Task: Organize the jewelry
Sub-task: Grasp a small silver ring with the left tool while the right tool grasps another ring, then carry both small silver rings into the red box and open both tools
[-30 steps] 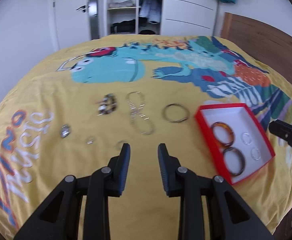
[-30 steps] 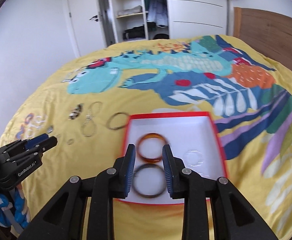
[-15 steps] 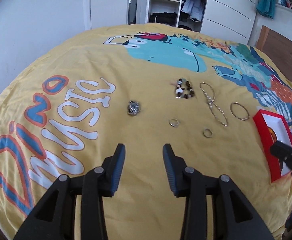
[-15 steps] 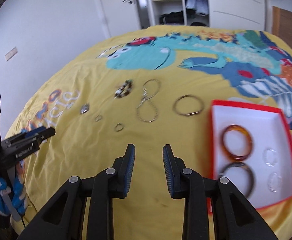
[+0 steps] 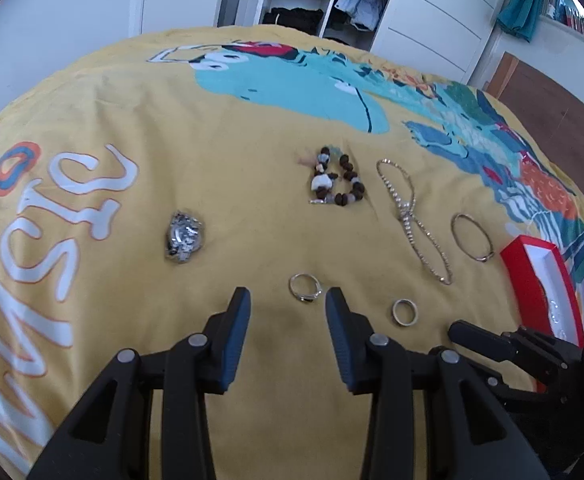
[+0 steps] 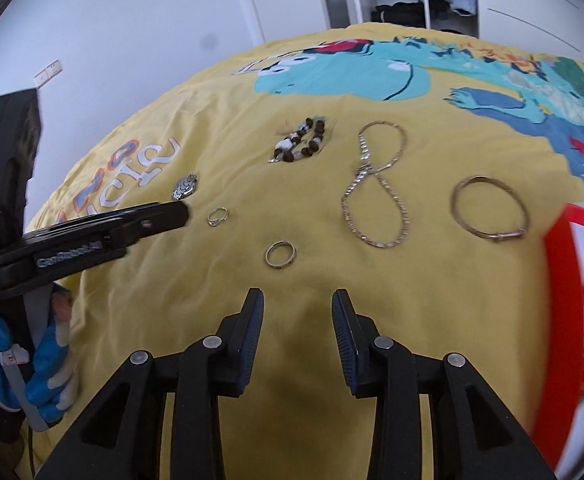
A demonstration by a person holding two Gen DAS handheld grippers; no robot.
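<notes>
Yellow bedding with a cartoon dinosaur print covers the bed (image 5: 219, 128), and a wardrobe with open shelves stands at the far wall. On it, the left tool (image 5: 287, 300) hovers low with its blue-padded fingers apart and nothing between them; just beyond its tips, slightly right of centre, lies a small ring with a stone (image 5: 305, 287). To the right of that, near the tool's right finger, lies a plain band ring (image 5: 404, 312). Farther out are a crumpled silvery watch (image 5: 183, 237) on the left, a brown and white bead bracelet (image 5: 338, 181) in the middle, a silver chain (image 5: 414, 218) twisted into a figure eight, and a thin bangle (image 5: 472, 236) beside the red box (image 5: 532, 276) at the right edge. The right tool (image 6: 296, 312) is likewise spread and empty, held low over bare bedding, with the band ring a little beyond its tips and to the left. The box at its right is blurred, but amber and dark bangles show inside it, so the sorting seems partly done, with six pieces left on the bed. The step in hand looks like an approach to the two rings, one for each tool. Next, the left tool would need to dip forward and straddle the stone ring, closing gently, since a thin ring on soft bedding can sink or slip out.
</notes>
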